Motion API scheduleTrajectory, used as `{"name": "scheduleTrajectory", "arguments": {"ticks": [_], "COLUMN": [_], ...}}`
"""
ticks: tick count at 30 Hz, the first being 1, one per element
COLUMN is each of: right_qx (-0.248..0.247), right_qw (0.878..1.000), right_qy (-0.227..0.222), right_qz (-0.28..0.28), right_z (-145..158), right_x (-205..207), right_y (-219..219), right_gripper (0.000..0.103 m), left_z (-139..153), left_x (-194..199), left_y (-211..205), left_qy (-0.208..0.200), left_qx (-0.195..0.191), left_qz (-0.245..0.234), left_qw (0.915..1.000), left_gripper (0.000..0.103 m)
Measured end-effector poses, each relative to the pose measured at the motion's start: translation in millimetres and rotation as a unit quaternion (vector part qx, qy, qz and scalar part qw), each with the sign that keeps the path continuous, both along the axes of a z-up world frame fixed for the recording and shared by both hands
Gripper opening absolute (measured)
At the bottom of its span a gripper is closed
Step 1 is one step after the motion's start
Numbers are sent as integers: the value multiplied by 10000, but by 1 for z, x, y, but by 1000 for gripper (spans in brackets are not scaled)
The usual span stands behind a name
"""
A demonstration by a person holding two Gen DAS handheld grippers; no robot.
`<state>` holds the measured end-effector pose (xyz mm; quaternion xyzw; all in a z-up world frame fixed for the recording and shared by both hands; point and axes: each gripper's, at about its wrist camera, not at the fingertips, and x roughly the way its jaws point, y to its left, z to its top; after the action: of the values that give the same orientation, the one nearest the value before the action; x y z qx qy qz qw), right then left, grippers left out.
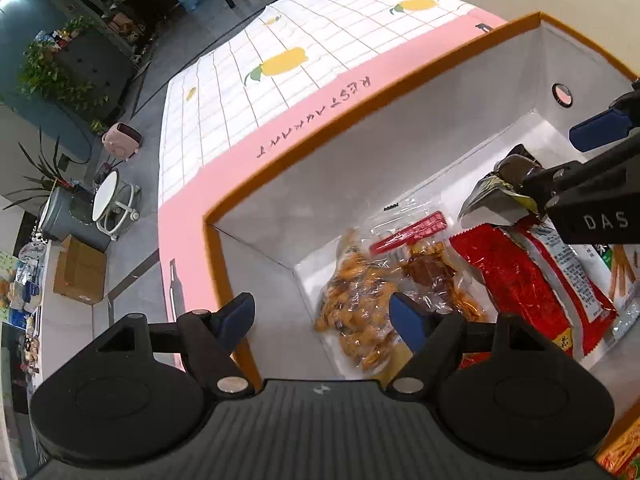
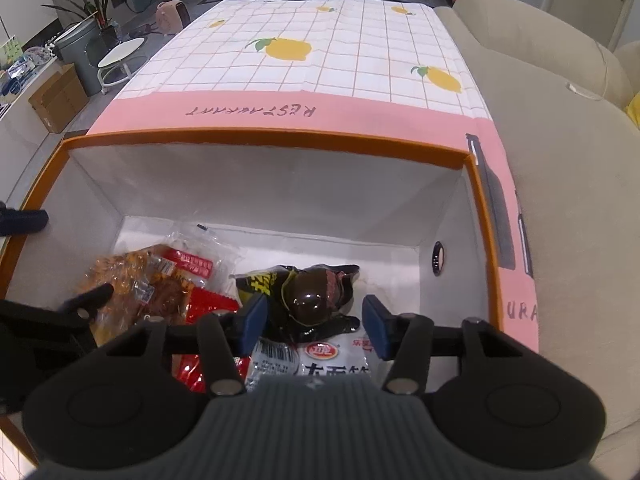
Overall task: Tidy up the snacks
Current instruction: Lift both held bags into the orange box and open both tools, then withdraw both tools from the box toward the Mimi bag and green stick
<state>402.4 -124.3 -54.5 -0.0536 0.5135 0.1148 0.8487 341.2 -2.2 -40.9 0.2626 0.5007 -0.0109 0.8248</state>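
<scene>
An orange-rimmed white box [image 1: 400,80] [image 2: 256,138] holds several snack packs. My left gripper [image 1: 322,318] is open over the box's near left corner, above a clear pack of orange-brown snacks [image 1: 356,304] [image 2: 136,280]. A red packet [image 1: 532,280] lies beside it. My right gripper [image 2: 314,322] is open inside the box, its blue pads either side of a dark glossy vacuum pack [image 2: 316,292], which also shows in the left wrist view [image 1: 500,188]. Whether the pads touch it is unclear. A white packet [image 2: 332,362] lies under it.
The box sits on a table with a pink-bordered lemon-print cloth [image 2: 320,60] [image 1: 280,80]. A beige sofa [image 2: 560,160] stands along the right. A pink heater [image 2: 172,16], a round white stool [image 2: 120,60] and a cardboard box [image 2: 56,96] stand on the floor to the left.
</scene>
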Motion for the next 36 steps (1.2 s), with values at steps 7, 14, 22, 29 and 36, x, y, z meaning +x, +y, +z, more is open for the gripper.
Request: {"name": "scheduleTrajectory", "arguments": {"ticks": [7, 14, 22, 29, 36], "right_qx": [-43, 13, 193, 535, 890], "right_qw": [9998, 9993, 9977, 9952, 9901], "right_qy": [-134, -325, -575, -747, -1025], "right_qz": [106, 190, 295, 327, 365], "right_z": [18, 49, 85, 108, 114], "right_x": [-17, -45, -89, -136, -191], "right_y": [2, 0, -8, -21, -42], "right_gripper": [54, 55, 55, 55, 55], "left_z": [19, 52, 88, 111, 122], "left_x": [-15, -35, -84, -133, -190], "left_y": [-2, 3, -2, -6, -2], "left_qy": [-134, -278, -639, -1047, -1511], "left_qx": [-45, -566, -835, -1309, -2174], "left_qz": [22, 326, 220, 191, 487], "left_qw": [9999, 9975, 9942, 9857, 9631], "left_gripper": [90, 90, 88, 86, 85]}}
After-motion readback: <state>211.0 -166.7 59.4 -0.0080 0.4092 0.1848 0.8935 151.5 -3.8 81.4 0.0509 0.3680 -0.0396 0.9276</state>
